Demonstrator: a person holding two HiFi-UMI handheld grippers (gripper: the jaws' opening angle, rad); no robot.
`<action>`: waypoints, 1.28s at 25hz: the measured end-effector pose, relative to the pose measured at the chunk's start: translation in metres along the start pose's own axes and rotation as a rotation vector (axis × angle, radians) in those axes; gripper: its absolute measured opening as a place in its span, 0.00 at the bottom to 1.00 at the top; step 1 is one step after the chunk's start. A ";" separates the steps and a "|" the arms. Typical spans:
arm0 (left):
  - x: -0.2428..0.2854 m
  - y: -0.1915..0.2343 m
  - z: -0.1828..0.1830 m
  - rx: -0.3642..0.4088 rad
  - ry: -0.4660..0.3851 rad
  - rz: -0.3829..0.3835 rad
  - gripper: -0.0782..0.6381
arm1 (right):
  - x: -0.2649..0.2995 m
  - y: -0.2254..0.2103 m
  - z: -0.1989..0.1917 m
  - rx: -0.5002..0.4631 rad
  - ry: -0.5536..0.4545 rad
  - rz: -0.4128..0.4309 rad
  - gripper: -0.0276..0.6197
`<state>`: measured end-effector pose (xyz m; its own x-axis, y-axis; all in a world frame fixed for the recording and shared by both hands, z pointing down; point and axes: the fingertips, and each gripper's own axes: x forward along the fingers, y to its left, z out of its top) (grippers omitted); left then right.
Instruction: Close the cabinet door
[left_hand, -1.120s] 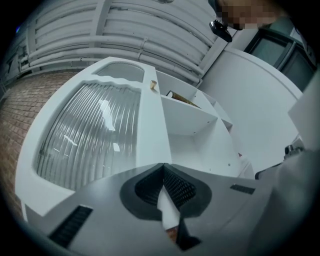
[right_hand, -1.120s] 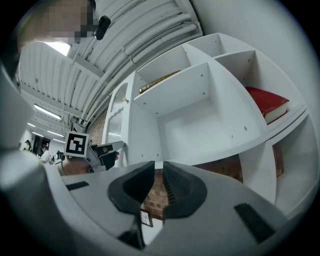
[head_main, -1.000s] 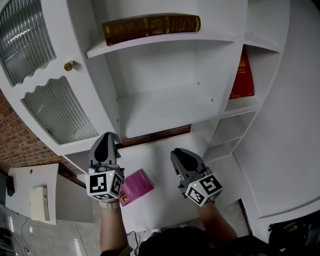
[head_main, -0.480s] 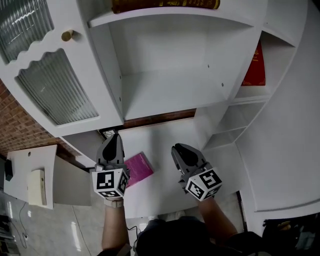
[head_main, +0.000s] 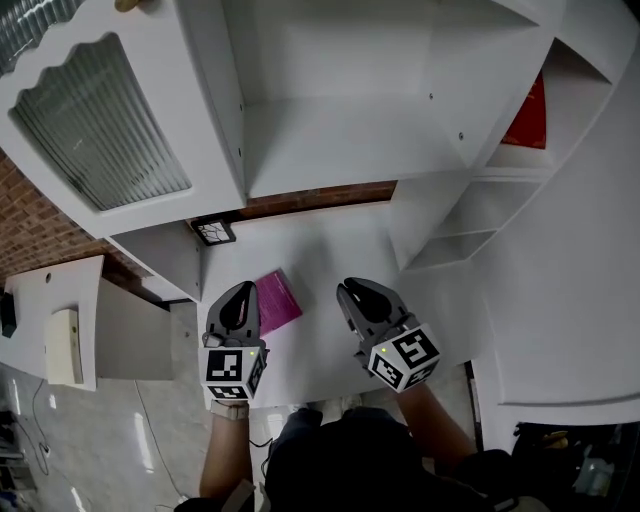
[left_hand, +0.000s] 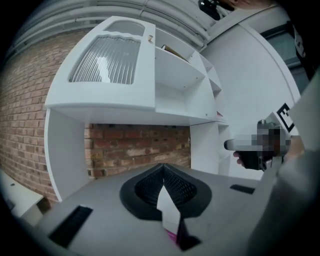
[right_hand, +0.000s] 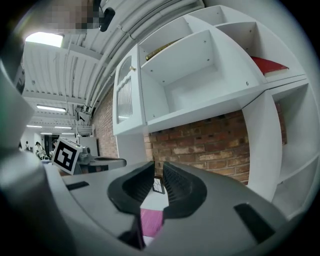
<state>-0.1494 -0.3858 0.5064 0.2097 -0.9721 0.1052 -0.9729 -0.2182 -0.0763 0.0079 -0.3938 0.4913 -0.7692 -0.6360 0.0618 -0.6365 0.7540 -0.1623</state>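
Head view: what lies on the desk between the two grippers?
A pink book lies on the white desk between the left gripper and the right gripper, nearer the left one; the head view shows it.

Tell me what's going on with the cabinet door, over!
Left hand-held gripper shut, empty; right hand-held gripper barely apart, empty. Cabinet door wide open, untouched. Nothing seen blocking its swing; pink book lies on the desk, clear of it.

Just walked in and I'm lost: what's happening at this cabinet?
A person holds a claw in each hand above the white desk, gripping nothing. The left claw is shut, the right claw slightly apart. The cabinet door with ribbed glass stands open, untouched. A pink book lies on the desk.
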 end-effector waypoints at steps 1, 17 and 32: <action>-0.002 -0.003 -0.007 0.000 0.016 -0.008 0.12 | 0.000 0.002 -0.004 -0.003 0.010 0.005 0.13; -0.050 -0.036 -0.055 -0.025 0.062 -0.116 0.12 | -0.032 0.030 -0.059 -0.041 0.142 0.055 0.13; -0.071 -0.036 -0.046 -0.064 0.024 -0.130 0.12 | -0.035 0.057 -0.052 -0.087 0.142 0.091 0.13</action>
<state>-0.1337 -0.3050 0.5469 0.3328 -0.9334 0.1341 -0.9420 -0.3355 0.0030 -0.0048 -0.3201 0.5308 -0.8203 -0.5393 0.1904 -0.5614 0.8228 -0.0880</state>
